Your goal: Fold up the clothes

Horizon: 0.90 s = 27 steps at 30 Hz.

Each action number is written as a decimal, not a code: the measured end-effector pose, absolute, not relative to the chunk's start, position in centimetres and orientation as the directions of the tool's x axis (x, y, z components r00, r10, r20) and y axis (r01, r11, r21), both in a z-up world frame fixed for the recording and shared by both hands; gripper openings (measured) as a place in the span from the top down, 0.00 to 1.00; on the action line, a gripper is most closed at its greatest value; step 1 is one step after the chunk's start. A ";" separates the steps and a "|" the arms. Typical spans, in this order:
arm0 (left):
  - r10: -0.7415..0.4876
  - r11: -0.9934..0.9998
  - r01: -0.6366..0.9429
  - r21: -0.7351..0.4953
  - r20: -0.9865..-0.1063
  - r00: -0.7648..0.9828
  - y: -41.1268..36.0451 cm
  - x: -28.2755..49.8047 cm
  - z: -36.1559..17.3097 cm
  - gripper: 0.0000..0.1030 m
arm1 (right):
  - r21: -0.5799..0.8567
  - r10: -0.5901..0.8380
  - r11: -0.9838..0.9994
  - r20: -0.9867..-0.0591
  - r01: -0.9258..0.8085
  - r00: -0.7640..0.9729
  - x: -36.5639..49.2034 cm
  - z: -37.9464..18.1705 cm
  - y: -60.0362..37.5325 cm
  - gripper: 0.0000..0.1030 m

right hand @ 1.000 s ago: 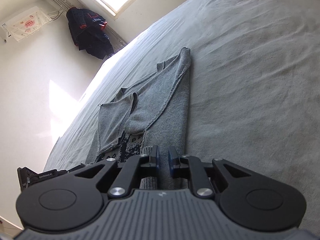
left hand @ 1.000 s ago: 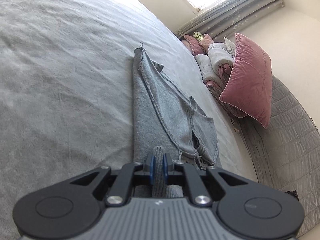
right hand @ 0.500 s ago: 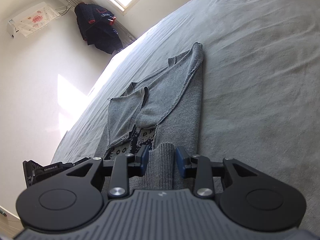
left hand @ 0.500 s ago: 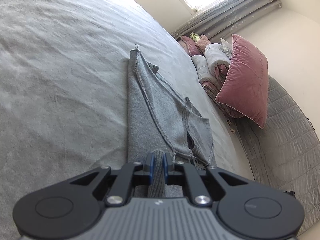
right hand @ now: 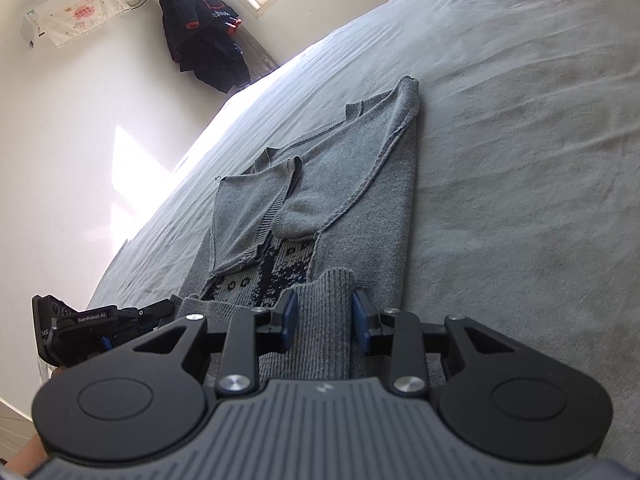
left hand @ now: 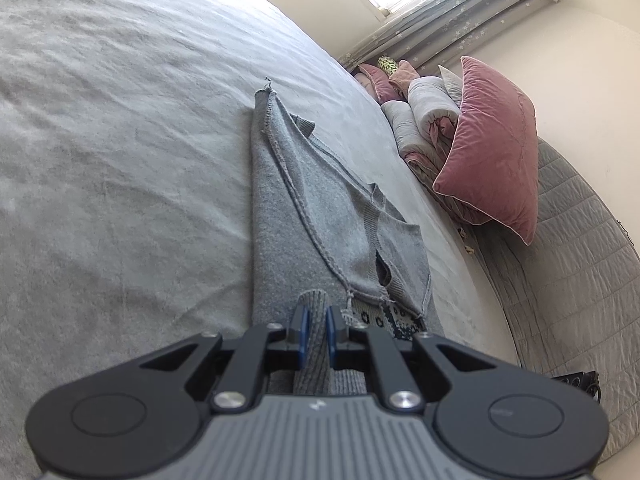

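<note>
A grey knit sweater (left hand: 304,216) lies lengthwise on the bed, sides and sleeves folded in, with a dark patterned band near its ribbed hem. It also shows in the right wrist view (right hand: 352,184). My left gripper (left hand: 314,322) is shut on a raised fold of the ribbed hem. My right gripper (right hand: 324,316) stands partly open with the ribbed hem (right hand: 324,300) bunched loosely between its fingers. The left gripper also shows in the right wrist view (right hand: 92,324), low at the left by the hem.
The grey bedspread (left hand: 120,160) stretches wide around the sweater. A pink cushion (left hand: 492,144) and rolled bedding (left hand: 424,108) lie along the quilted headboard (left hand: 560,264). A dark jacket (right hand: 204,36) hangs by the window.
My right gripper has opened from a tight pinch on the hem to a wide gap, the hem still lying between its fingers. My left gripper stays shut on the hem and has lifted slightly.
</note>
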<state>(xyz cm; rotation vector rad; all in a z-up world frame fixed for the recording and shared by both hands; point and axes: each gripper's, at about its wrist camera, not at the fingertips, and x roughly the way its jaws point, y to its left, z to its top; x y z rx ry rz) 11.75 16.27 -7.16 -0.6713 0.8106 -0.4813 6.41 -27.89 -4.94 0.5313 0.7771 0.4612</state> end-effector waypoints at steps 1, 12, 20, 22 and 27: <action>-0.624 0.695 0.140 -0.705 -0.496 0.604 16.2 11.8 -7.1 0.92 | 0.594 0.566 0.780 -0.535 -0.197 0.627 6.4 -5.0 -27.8 0.80; -0.628 0.638 0.134 -0.759 -0.412 0.660 16.7 12.2 -6.9 0.94 | 0.509 0.496 0.830 -0.487 -0.228 0.719 6.5 -4.0 -27.0 0.91; -0.576 0.657 0.103 -0.747 -0.409 0.708 16.6 13.2 -8.0 0.94 | 0.452 0.423 0.868 -0.452 -0.208 0.785 7.3 -4.5 -26.6 0.91; -0.557 0.669 0.098 -0.737 -0.409 0.723 16.6 13.3 -8.2 0.94 | 0.437 0.413 0.874 -0.438 -0.213 0.798 7.3 -4.5 -26.5 0.91; -0.532 0.683 0.076 -0.726 -0.424 0.733 16.2 14.0 -9.0 0.94 | 0.412 0.387 0.890 -0.449 -0.198 0.806 7.9 -5.3 -26.3 0.91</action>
